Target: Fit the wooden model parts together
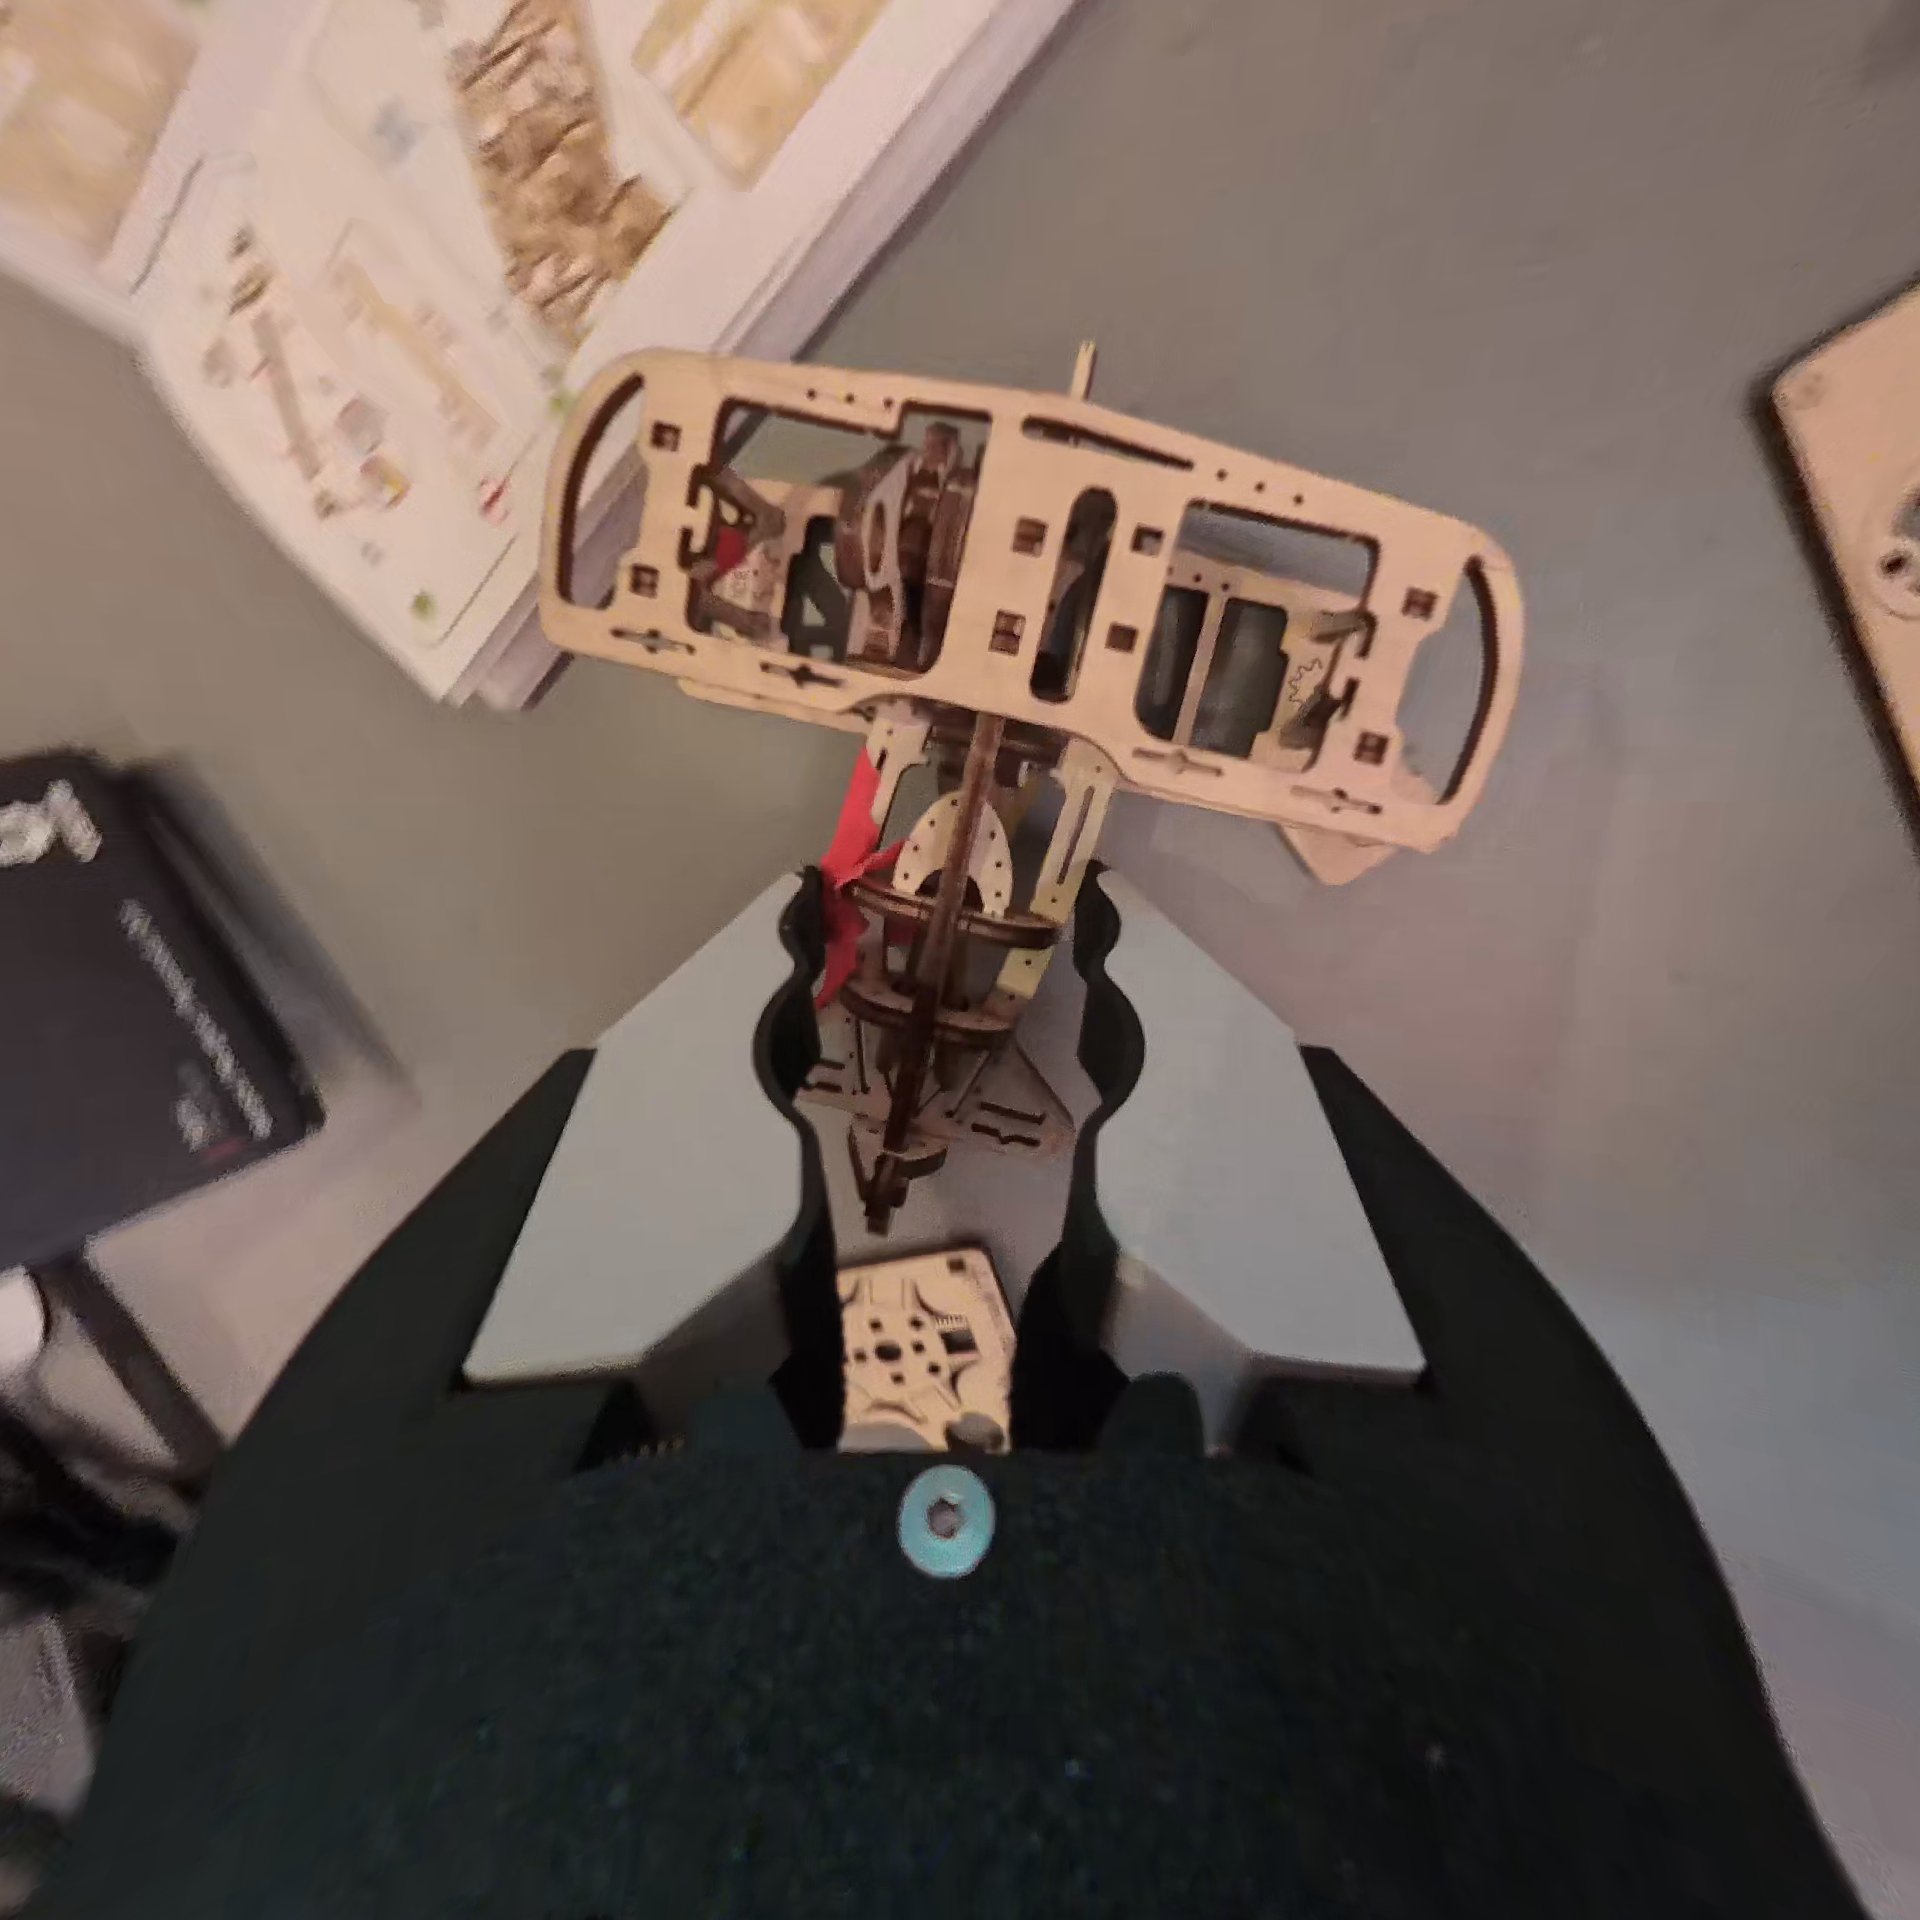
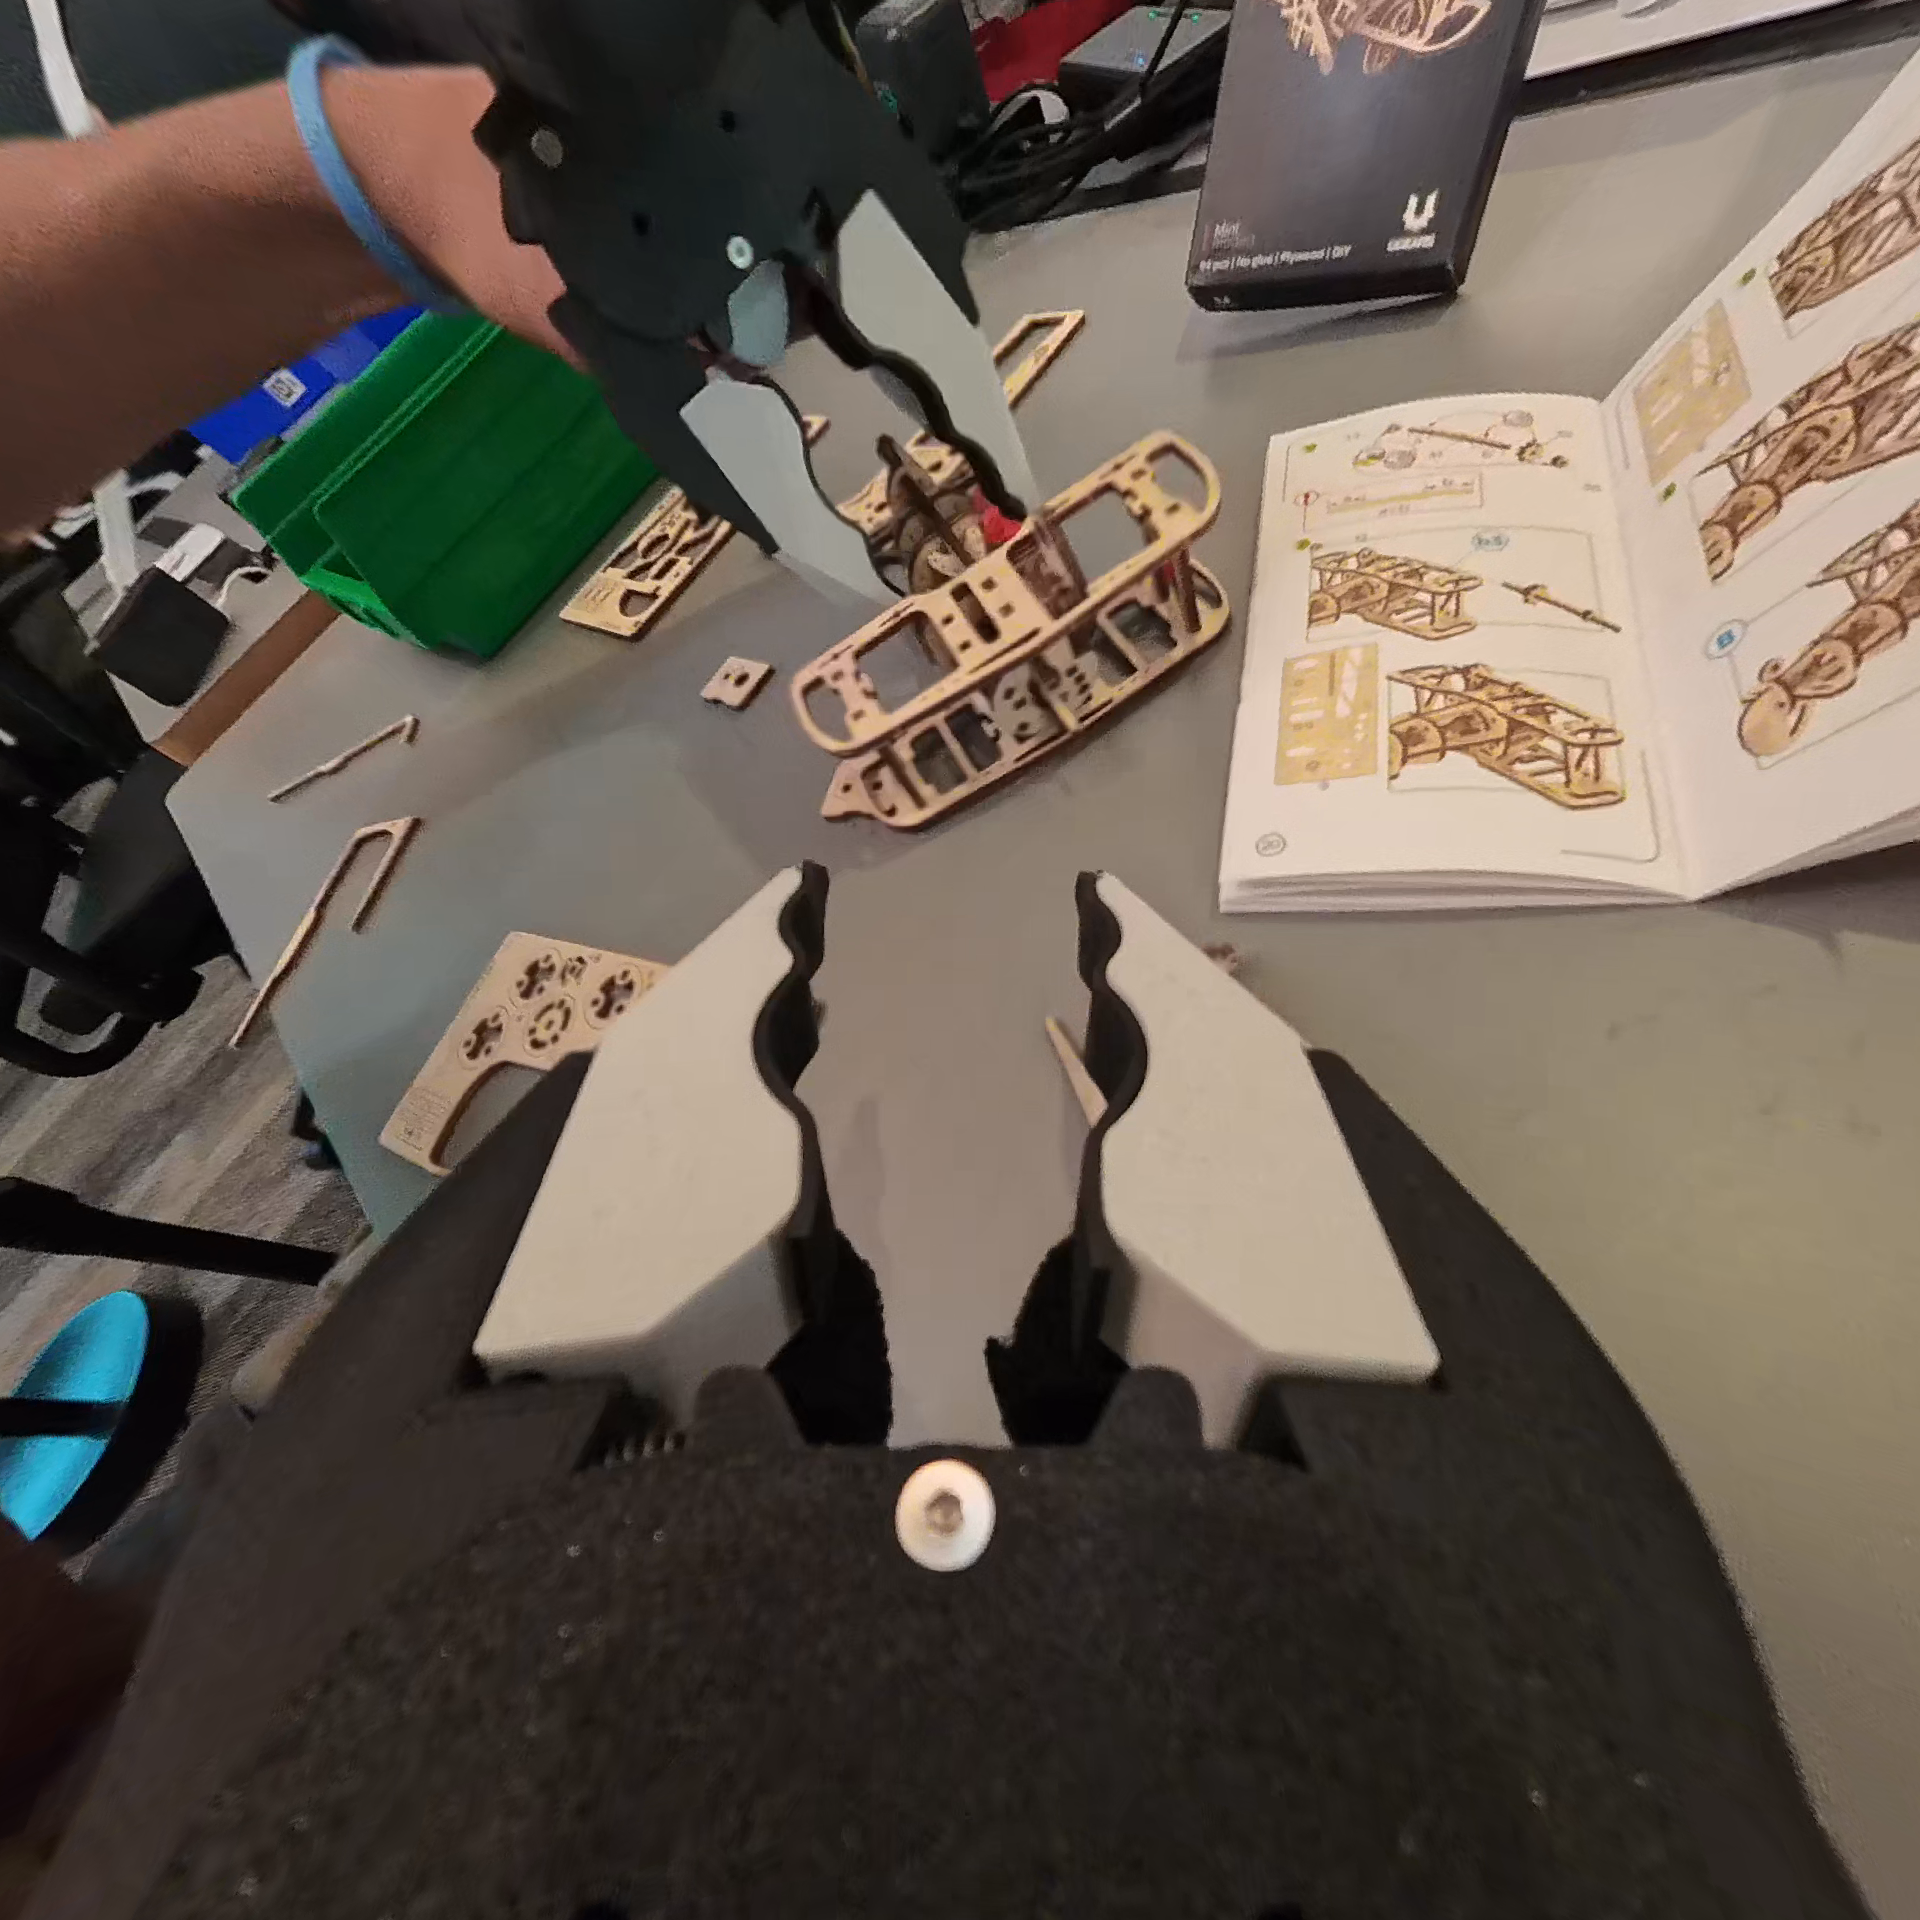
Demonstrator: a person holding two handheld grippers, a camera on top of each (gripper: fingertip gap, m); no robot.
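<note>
Left fingers (image 1: 1107, 997) seemingly clasp the wooden model's (image 1: 1029, 582) fuselage.

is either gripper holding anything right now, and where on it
The left gripper grips the wooden biplane model by its fuselage, behind the wings. The right gripper is open and holds nothing.

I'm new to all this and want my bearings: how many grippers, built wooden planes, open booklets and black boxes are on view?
Grippers: 2 (left gripper, right gripper)
Wooden plane: 1
Open booklet: 1
Black box: 1
Total: 5
</note>
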